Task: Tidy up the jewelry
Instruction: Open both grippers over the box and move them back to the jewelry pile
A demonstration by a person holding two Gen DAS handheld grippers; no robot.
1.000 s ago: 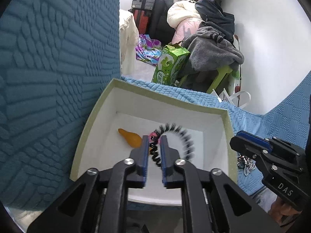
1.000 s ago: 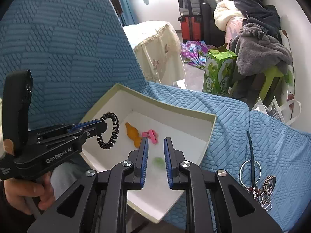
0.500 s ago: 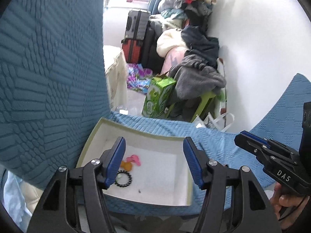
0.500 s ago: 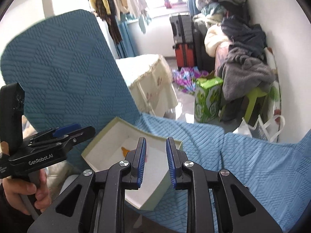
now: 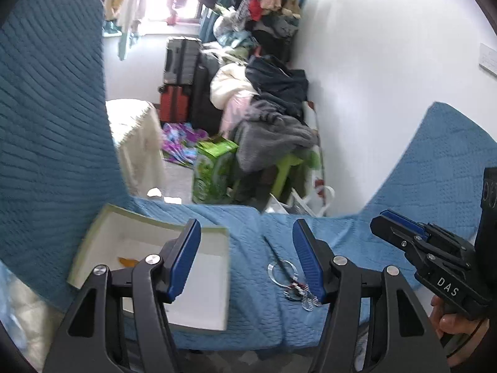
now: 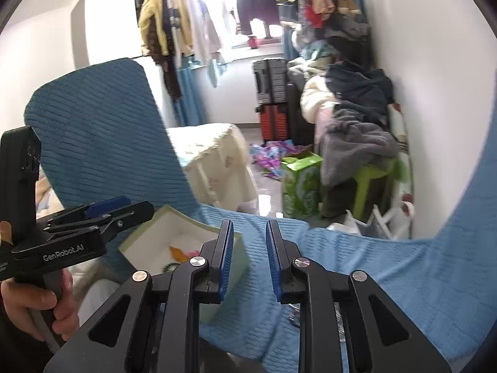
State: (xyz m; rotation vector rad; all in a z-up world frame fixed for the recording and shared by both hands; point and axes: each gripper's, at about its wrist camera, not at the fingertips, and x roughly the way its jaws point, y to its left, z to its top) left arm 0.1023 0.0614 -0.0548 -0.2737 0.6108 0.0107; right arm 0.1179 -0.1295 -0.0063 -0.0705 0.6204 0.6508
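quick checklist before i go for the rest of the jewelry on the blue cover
1. Left gripper open and empty: ok.
2. Right gripper empty, jaws only slightly apart: not ok for grasping.
3. Rings and chains lying free on the blue cover: ok.
4. White box open, with room: ok.
5. Orange piece inside the box: ok.
6. Pieces tangled together: cannot tell.

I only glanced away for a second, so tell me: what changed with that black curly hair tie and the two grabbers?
The left gripper let the black coiled hair tie drop into the white open cardboard box, opened wide and pulled back, now over the pile of silver rings and chains. The right gripper also drew back and opened slightly, empty. The box stayed on the blue quilted cover.
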